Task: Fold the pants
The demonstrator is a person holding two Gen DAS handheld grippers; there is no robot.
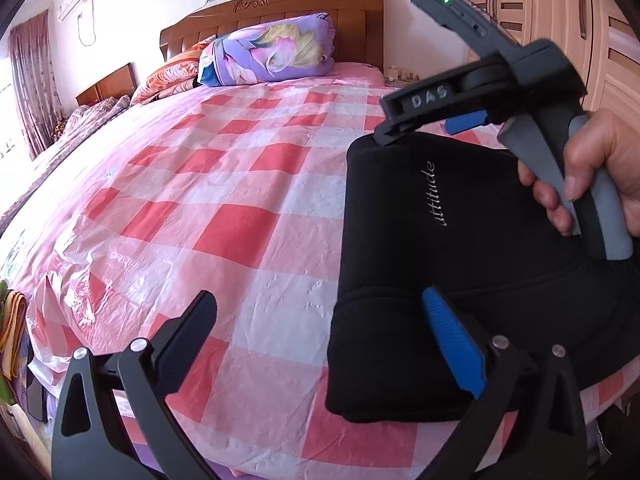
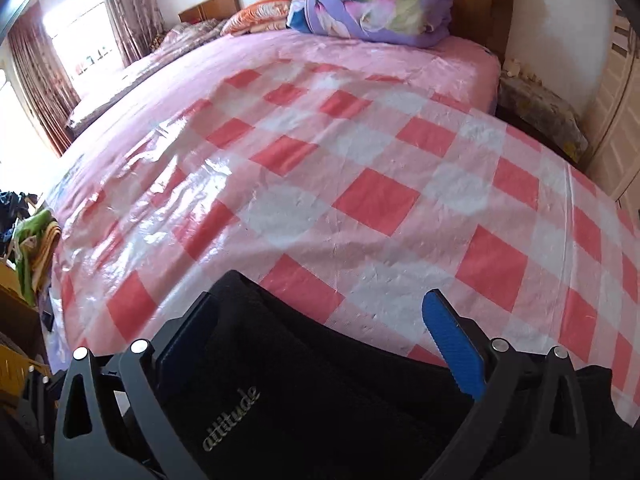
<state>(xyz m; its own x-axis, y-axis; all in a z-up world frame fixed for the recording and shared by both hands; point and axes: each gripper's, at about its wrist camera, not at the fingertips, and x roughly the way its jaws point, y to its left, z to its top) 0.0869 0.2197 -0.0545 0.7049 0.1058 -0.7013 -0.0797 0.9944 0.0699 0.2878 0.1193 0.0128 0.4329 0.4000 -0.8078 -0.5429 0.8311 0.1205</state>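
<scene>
The black pants [image 1: 404,280] with silver "attitude" lettering lie folded into a compact rectangle on the checked bed cover, at the near right edge of the bed. My left gripper [image 1: 320,332] is open; its blue finger rests over the pants' near left corner and its black finger hangs over the bare cover. My right gripper [image 1: 432,120] is open, held by a hand, with its fingers at the far edge of the pants. In the right wrist view the pants [image 2: 320,392] lie between and under the open right gripper [image 2: 320,336].
The bed has a red, pink and white checked plastic cover [image 1: 224,208]. A folded purple floral quilt [image 1: 272,52] and pillows lie by the wooden headboard [image 1: 280,8]. A wardrobe [image 1: 560,8] stands on the right, curtains [image 1: 32,80] on the left.
</scene>
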